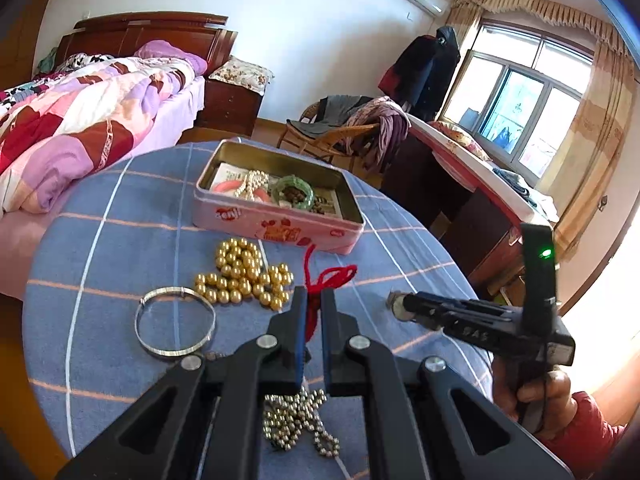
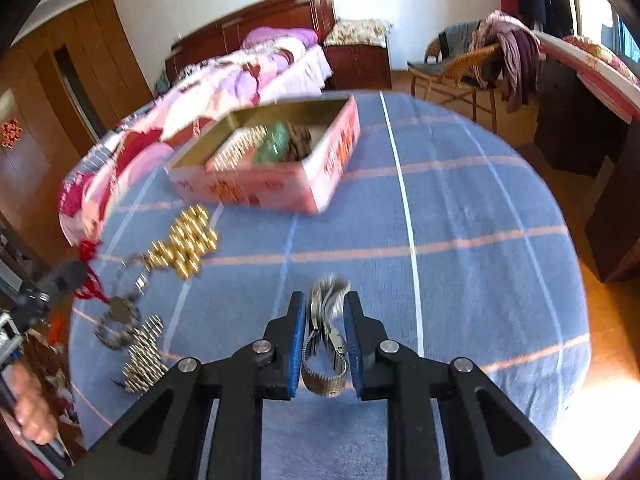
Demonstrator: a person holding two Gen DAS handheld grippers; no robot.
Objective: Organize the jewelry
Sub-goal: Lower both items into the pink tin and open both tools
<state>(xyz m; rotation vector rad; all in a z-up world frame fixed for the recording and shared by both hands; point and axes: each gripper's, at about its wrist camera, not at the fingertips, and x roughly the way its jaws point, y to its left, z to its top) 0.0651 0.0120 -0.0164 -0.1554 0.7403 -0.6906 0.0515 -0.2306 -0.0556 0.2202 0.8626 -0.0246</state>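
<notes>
Left gripper (image 1: 314, 300) is clamped tight on a red braided cord (image 1: 320, 280), which loops out past the fingertips onto the cloth. Right gripper (image 2: 324, 308) has jaws narrow, with a silver metal-mesh watch (image 2: 325, 360) between the blue pads; the band sits in the gap, the case end pokes out ahead of the fingertips, and the right view is motion-blurred, so firm pad contact can't be confirmed, though it looks gripped. From the left view the right gripper comes in from the right side with something silvery at its tip, held by a hand (image 1: 536, 396) in a red sleeve. All of this is over a round table with a blue cloth with pink and white stripes (image 1: 132, 216). An open pink rectangular tin box (image 1: 276, 228) stands on the far side of the table; inside are a green bangle (image 1: 294, 192), a pale pearl strand (image 1: 252, 186), a pink bangle and some brown beads, on a paper liner. Just in front of the tin lies a heap of large gold-coloured beads (image 1: 244, 276). To the left of the left gripper lies a thin silver bangle (image 1: 176, 322), flat on the cloth. Under the left gripper body lies a pile of small silver-gold beads (image 1: 298, 420). Background: a bed with a patchwork quilt (image 1: 80, 120) and a wicker chair draped with clothes (image 1: 352, 124).
</notes>
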